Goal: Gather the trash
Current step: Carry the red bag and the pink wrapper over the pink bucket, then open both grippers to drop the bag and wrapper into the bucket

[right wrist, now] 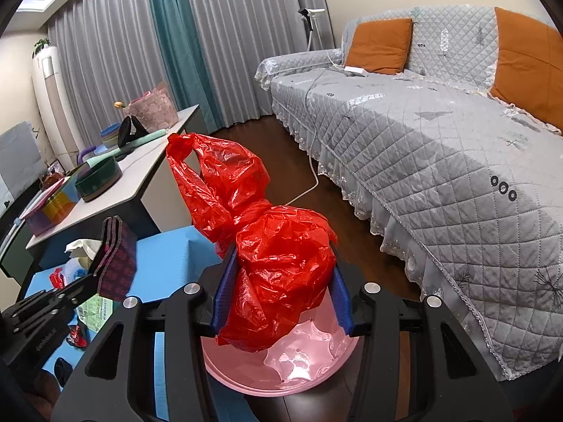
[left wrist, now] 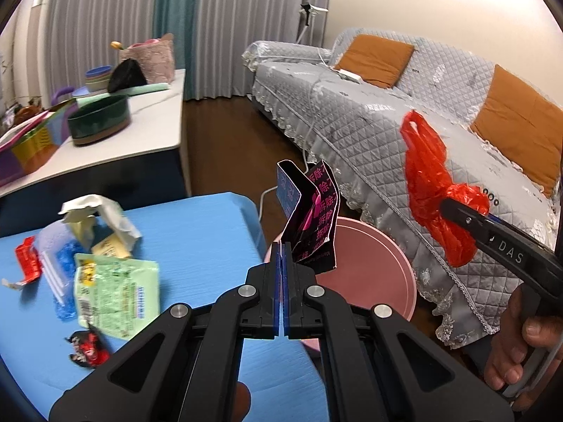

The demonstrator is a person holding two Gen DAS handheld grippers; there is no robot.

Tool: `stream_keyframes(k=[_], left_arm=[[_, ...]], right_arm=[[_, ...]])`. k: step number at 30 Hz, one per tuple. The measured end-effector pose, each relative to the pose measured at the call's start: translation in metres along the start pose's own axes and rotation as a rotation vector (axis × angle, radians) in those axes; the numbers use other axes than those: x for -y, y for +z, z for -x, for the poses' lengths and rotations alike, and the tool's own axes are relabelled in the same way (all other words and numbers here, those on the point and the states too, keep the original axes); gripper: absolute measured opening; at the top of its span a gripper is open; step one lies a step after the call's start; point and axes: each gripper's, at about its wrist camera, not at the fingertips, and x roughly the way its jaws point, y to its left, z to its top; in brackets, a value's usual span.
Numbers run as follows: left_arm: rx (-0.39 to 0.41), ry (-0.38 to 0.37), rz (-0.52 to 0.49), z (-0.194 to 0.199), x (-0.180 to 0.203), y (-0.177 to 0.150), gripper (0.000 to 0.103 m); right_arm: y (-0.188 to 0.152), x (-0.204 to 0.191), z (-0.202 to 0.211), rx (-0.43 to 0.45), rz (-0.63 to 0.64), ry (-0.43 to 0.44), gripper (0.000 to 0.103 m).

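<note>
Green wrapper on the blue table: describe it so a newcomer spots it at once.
On the blue table, among the litter at its left side, lies the green wrapper. It is the flat pale-green packet with a barcode, nearest the camera, beside a crumpled white wrapper.

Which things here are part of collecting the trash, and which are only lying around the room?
Part of the job:
- red plastic bag in right gripper
- black-pink carton in left gripper
- pink bin
- green wrapper

Only around:
- orange cushion
- dark green bowl
</note>
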Motion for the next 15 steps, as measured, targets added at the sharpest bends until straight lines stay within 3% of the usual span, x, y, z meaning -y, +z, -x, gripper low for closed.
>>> stream_keyframes(k=[15], left_arm=[[-0.047, -0.028, -0.013, -0.033, 0.016, 0.001, 0.001]], right_arm=[[-0.001, 0.0, -0.013, -0.024, 0.016, -0.006, 0.048]])
